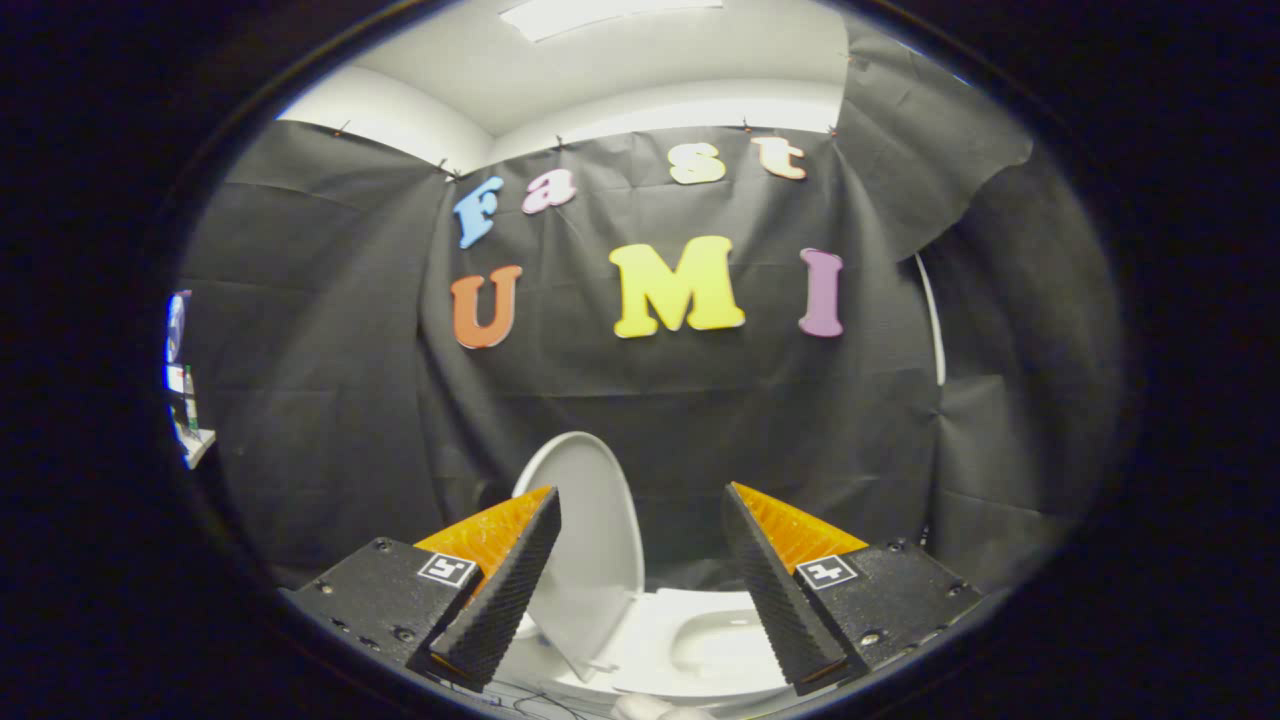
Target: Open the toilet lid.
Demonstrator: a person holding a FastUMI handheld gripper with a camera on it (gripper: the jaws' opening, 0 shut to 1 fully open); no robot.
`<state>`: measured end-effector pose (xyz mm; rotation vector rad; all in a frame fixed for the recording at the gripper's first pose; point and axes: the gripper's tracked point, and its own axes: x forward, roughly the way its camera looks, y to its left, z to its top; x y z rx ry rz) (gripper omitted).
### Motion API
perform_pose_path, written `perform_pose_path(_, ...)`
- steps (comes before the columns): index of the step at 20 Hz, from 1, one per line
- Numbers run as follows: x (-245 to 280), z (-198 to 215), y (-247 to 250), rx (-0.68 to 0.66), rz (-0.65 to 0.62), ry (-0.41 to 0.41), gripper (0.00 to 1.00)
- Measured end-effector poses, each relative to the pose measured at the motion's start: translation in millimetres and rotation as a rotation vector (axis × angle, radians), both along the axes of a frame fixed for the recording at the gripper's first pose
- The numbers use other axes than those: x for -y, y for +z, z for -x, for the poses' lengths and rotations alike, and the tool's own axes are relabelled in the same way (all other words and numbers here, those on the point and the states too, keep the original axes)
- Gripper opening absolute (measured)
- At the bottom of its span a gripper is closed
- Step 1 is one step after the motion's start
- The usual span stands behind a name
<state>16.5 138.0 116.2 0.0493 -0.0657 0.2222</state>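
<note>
My gripper (pixel 640 500) hangs with its jaws spread wide apart and nothing clamped between them. The two ridged fingers (pixel 510 590) slope inward from flat base plates, each plate bearing a small square printed marker (pixel 447 569), and their tips point ahead and slightly down toward the toilet.

Just beyond the fingers, in the gap between them and below their tips, sits the white ceramic toilet (pixel 660 650). Its smooth white oval plastic lid (pixel 590 540) is already raised: it stands nearly upright, tilted a little, and I see it partly edge-on, its broad inner face turned toward the bowl. The lower part of the lid passes behind my left finger, and I cannot tell from here whether that finger touches it; the right finger is clearly apart from it. At the lid's foot the hinge end meets the back rim of the toilet.

The white bowl (pixel 715 640) lies open beside the lid, nearer my right finger, a rounded hollow ringed by the flat white seat rim. I cannot tell what the hollow holds.

I look over the toilet from above its front edge, level and facing the rear wall. That wall is black cloth (pixel 330 400), creased, hanging behind the toilet on all sides, under a pale ceiling (pixel 640 70).
</note>
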Motion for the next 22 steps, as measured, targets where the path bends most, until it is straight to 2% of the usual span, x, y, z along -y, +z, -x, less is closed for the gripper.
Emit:
perform_pose_path(4,87.3,18.3,-53.5,-0.016,0.042,-0.123,1.0)
perform_pose_path(9,178.2,27.3,-130.2,-0.131,0.026,-0.26,1.0)
perform_pose_path(12,214.4,26.8,-144.1,-0.128,0.029,-0.338,1.0)
perform_pose_path(15,216.6,22.6,-152.4,-0.131,0.025,-0.344,1.0)
perform_pose_path(22,195.6,25.1,-148.5,-0.097,0.094,-0.298,1.0)
